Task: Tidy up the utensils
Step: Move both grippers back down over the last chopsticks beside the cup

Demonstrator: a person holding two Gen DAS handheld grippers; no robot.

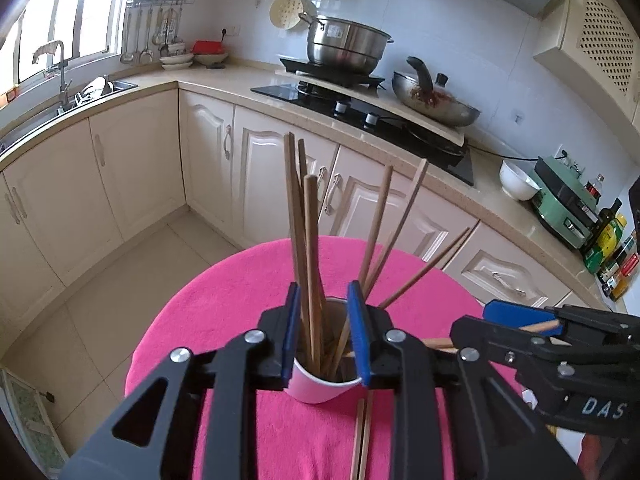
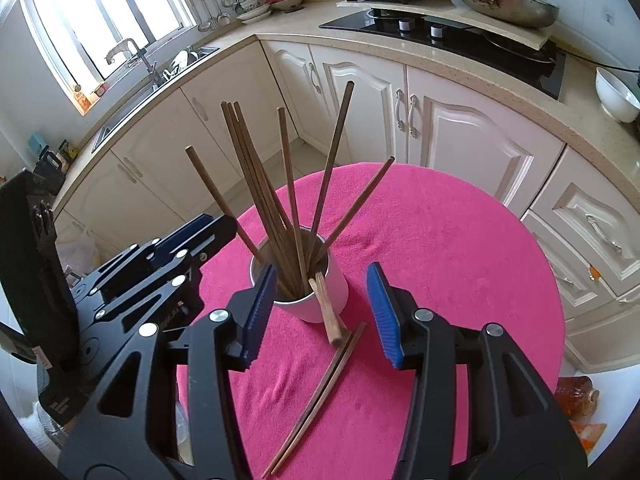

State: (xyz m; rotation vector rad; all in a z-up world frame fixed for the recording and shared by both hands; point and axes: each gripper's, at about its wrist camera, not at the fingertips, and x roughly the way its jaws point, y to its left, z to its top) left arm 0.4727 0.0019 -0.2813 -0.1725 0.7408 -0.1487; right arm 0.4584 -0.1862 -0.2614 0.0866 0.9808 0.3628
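The white cup (image 2: 308,280) of chopsticks (image 2: 260,184) stood on the pink desk (image 2: 460,248) between both grippers' parted, empty jaws, the right view alone showing two chopsticks propped against its rim, the left alone "DAS" lettering.

A home kitchen: beyond the tongs, cream cabinets (image 1: 208,152) run under a corner tabletop (image 1: 224,76), with a sink (image 1: 92,92) by the window (image 1: 68,12) far left, and a steel pot (image 1: 344,44) and a wok (image 1: 436,102) on the stove (image 1: 360,108) ahead.
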